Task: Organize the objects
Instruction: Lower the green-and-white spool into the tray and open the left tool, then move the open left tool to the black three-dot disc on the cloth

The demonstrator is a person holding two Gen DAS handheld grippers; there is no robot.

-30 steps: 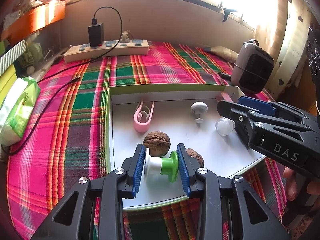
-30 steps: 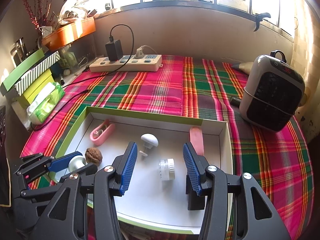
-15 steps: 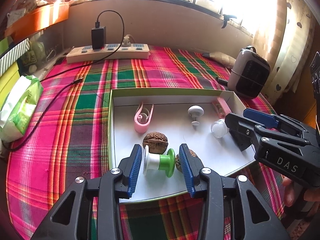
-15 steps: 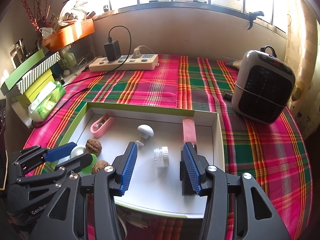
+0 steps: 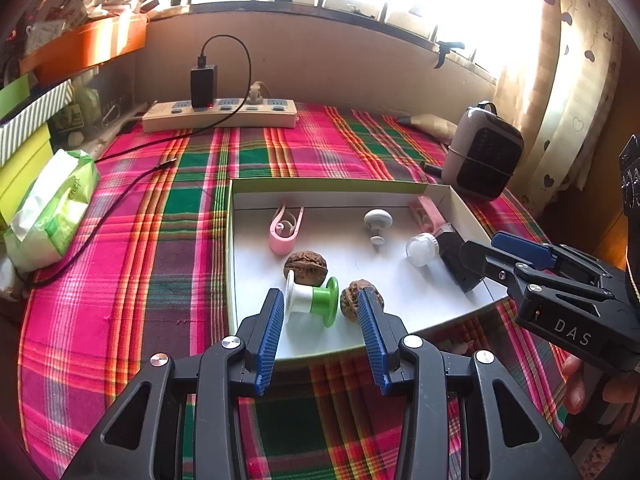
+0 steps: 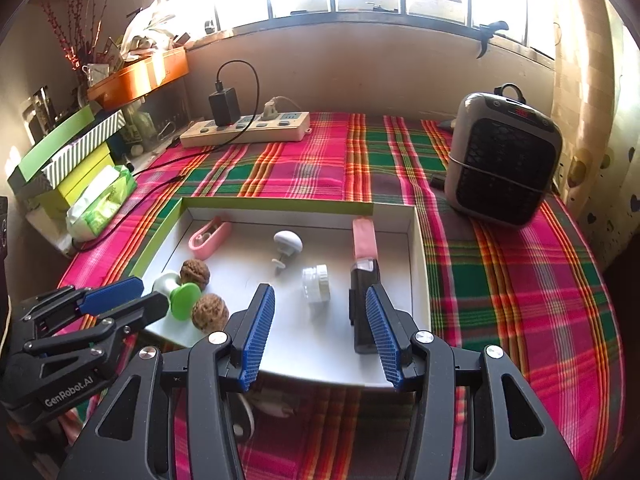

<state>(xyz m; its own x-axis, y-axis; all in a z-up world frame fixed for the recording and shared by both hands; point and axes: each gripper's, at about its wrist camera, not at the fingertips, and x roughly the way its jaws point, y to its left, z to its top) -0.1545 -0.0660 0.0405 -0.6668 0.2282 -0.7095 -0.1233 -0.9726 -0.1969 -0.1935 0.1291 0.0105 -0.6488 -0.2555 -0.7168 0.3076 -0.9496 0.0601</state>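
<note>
A white tray with a green rim (image 5: 320, 185) (image 6: 276, 202) lies on the plaid cloth. In it are a pink clip (image 5: 284, 228), two walnuts (image 5: 306, 264) (image 5: 354, 298), a white knob (image 5: 377, 222), a small clear jar (image 6: 316, 282), a pink-and-black stick (image 6: 363, 280) and a green-and-white spool (image 5: 310, 300) (image 6: 180, 294). My left gripper (image 5: 319, 296) (image 6: 120, 300) stands open at the tray's near edge; the spool lies on its side just past the tips, touching neither pad. My right gripper (image 6: 319, 290) (image 5: 500, 248) is open and holds nothing, with the jar ahead of it.
A power strip (image 5: 220, 114) with a black charger and cable runs along the back wall. A small grey heater (image 6: 502, 160) stands at the right. A green tissue pack (image 5: 52, 208) and stacked boxes (image 6: 68, 152) line the left edge.
My left gripper opened and let go of the spool, which now lies in the tray by the walnuts. Both grippers drew back toward the tray's near edge.
</note>
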